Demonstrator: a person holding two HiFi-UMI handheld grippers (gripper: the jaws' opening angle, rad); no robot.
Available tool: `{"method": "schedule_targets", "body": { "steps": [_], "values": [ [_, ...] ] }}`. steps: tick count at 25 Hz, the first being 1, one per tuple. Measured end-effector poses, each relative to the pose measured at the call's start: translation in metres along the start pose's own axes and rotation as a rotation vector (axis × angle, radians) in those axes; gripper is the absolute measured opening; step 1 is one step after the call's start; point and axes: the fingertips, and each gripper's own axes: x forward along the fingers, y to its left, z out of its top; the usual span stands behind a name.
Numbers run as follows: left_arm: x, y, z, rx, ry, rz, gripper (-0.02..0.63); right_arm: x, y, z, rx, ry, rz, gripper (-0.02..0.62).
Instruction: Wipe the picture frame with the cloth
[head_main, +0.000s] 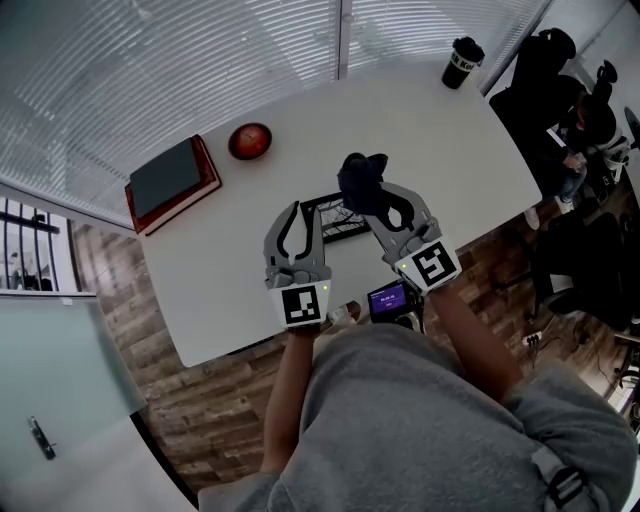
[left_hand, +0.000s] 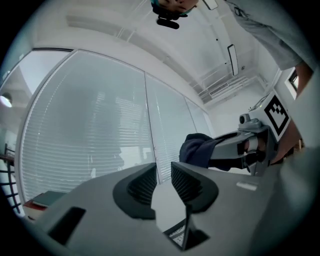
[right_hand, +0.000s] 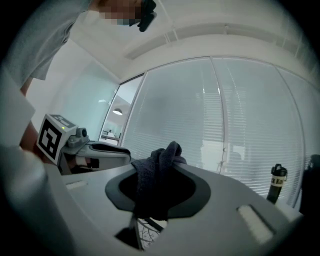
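The right gripper (right_hand: 166, 164) is clamped on a dark blue cloth (head_main: 360, 178). The cloth bulges out above and below its jaws and fills the gap between them. The left gripper (left_hand: 163, 167) sits just beside it. Its ribbed pads are drawn close, with a narrow gap between them, and nothing is pinched there. Both grippers are over the near part of a white table (head_main: 230, 265).

The picture frame (head_main: 333, 222), black-edged with a line pattern inside, lies below and between the two grippers. The cloth and the right gripper cover its far right part, and the left gripper's inner jaw overlaps its left corner. A slice of it also shows low in each gripper view.

Well beyond the left gripper and out to its left are a red book with a grey one on top (head_main: 170, 182), and next to them a round red object (head_main: 250, 141). Far beyond the right gripper a black lidded cup (head_main: 462, 62) stands at the table's corner. A small device with a lit screen (head_main: 387, 300) sits just behind the right gripper. A person in black (head_main: 560, 105) sits off to the right, and window blinds (head_main: 150, 70) run along the far side.
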Motion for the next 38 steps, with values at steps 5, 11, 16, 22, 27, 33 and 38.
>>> {"method": "schedule_targets", "body": {
  "steps": [5,11,16,22,27,33,38],
  "values": [
    [-0.008,-0.007,-0.007,-0.036,0.003,0.013,0.044,-0.002,0.016,-0.013,-0.005,0.014,0.01,0.11],
    [-0.013,-0.008,-0.013,-0.087,0.011,0.015,0.0,-0.007,0.026,-0.029,0.01,0.054,0.025,0.107],
    [-0.007,-0.018,-0.018,-0.073,0.028,-0.008,0.0,-0.01,0.028,-0.041,0.031,0.081,0.044,0.107],
    [-0.003,-0.037,-0.022,-0.045,0.04,-0.052,0.001,-0.013,0.031,-0.053,0.076,0.104,0.069,0.106],
    [-0.001,-0.048,-0.022,-0.026,0.045,-0.081,0.0,-0.014,0.032,-0.055,0.094,0.104,0.086,0.106],
    [0.0,-0.051,-0.025,-0.036,0.045,-0.094,0.0,-0.014,0.033,-0.057,0.08,0.114,0.091,0.104],
    [-0.001,-0.051,-0.022,-0.024,0.047,-0.096,0.0,-0.014,0.034,-0.058,0.087,0.12,0.096,0.104]
  ]
}}
